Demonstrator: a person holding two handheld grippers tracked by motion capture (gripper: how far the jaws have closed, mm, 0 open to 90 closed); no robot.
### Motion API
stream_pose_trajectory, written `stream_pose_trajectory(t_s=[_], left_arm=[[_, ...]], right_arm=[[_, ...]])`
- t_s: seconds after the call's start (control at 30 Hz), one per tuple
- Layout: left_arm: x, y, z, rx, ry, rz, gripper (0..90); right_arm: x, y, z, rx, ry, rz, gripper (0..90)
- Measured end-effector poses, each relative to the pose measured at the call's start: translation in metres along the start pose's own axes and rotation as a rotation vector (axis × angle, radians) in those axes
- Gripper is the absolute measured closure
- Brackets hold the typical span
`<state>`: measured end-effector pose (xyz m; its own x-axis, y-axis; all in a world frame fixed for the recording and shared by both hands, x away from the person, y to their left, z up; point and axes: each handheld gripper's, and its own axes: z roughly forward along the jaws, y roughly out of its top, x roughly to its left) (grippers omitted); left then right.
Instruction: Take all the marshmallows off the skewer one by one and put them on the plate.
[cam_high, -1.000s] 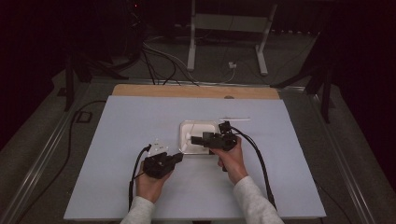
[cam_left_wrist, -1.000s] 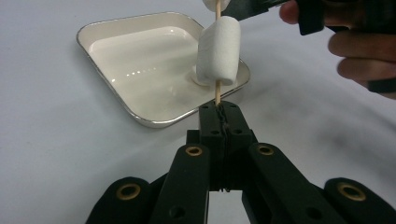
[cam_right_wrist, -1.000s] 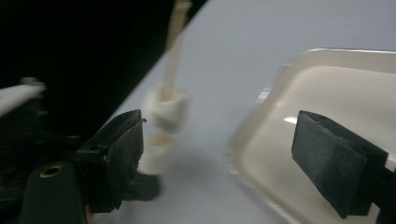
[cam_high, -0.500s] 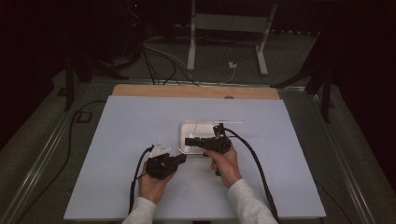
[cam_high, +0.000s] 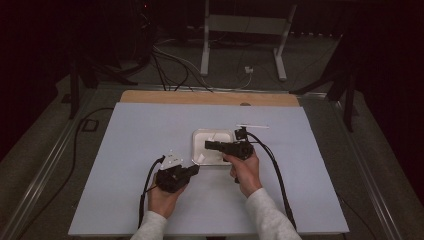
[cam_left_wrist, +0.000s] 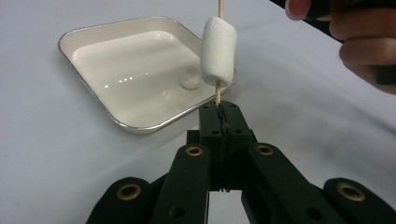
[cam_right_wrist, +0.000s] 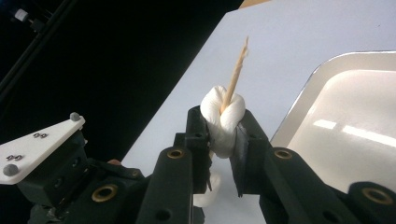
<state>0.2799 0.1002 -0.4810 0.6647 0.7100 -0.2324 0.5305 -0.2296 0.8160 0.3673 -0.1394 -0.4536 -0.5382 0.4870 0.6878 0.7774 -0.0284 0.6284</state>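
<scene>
White table (cam_high: 130, 150) — left gripper (cam_left_wrist: 220, 114) clamps the skewer (cam_left_wrist: 217, 93), right gripper (cam_right_wrist: 224, 135) apparently squeezes a marshmallow (cam_right_wrist: 223, 122).

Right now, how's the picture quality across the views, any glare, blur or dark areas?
High view: dim, black surroundings, the white mat evenly lit. Left gripper view: glare streaks on the glossy tray, marshmallow sharp, the hand at the top right soft. Right gripper view: black background, skewer tip slightly blurred.

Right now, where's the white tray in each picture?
High view: white tray in the middle of the table.
Left gripper view: upper left, behind the skewered marshmallow.
Right gripper view: right edge, beside the squashed marshmallow.
Shared landmark: the wooden skewer next to the tray's rim.
</scene>
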Motion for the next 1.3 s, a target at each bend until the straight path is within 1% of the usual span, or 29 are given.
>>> stream_pose_trajectory(t_s=[0.07, 0.23, 0.4, 0.63, 0.7, 0.8, 0.9, 1.0, 1.1, 1.17, 1.23, 1.3], left_arm=[[0.0, 0.0, -0.001, -0.001, 0.002, 0.005, 90.0], [0.001, -0.001, -0.002, -0.011, -0.003, 0.003, 90.0], [0.001, -0.002, -0.002, -0.006, -0.002, 0.006, 90.0], [0.0, -0.003, -0.001, 0.01, 0.007, 0.033, 90.0], [-0.001, -0.004, 0.0, 0.019, 0.017, 0.047, 90.0], [0.0, -0.003, -0.001, 0.016, 0.014, 0.048, 90.0], [0.001, -0.004, -0.002, 0.021, 0.02, 0.058, 90.0], [0.002, -0.003, -0.004, 0.022, 0.023, 0.058, 90.0], [0.002, -0.004, -0.004, 0.028, 0.025, 0.069, 90.0], [0.003, -0.004, -0.004, 0.029, 0.025, 0.065, 90.0], [0.002, -0.004, -0.003, 0.036, 0.035, 0.079, 90.0], [0.002, -0.004, -0.004, 0.038, 0.039, 0.083, 90.0]], right_arm=[[0.0, 0.001, -0.001, 0.0, -0.002, -0.003, 78.8], [0.0, 0.005, -0.003, -0.029, 0.001, 0.007, 78.6], [0.0, 0.007, -0.004, -0.047, -0.002, 0.017, 78.7], [-0.004, 0.011, -0.009, -0.069, -0.014, 0.045, 78.7], [-0.005, 0.012, -0.012, -0.081, -0.019, 0.049, 78.7], [-0.007, 0.015, -0.015, -0.092, -0.021, 0.059, 78.8], [-0.008, 0.016, -0.015, -0.101, -0.021, 0.064, 79.0], [-0.01, 0.017, -0.015, -0.113, -0.012, 0.075, 79.1], [-0.013, 0.019, -0.015, -0.11, -0.011, 0.079, 79.3], [-0.014, 0.019, -0.015, -0.11, -0.012, 0.08, 79.7], [-0.015, 0.02, -0.015, -0.113, -0.012, 0.082, 80.1], [-0.016, 0.02, -0.015, -0.115, -0.014, 0.085, 80.6]])
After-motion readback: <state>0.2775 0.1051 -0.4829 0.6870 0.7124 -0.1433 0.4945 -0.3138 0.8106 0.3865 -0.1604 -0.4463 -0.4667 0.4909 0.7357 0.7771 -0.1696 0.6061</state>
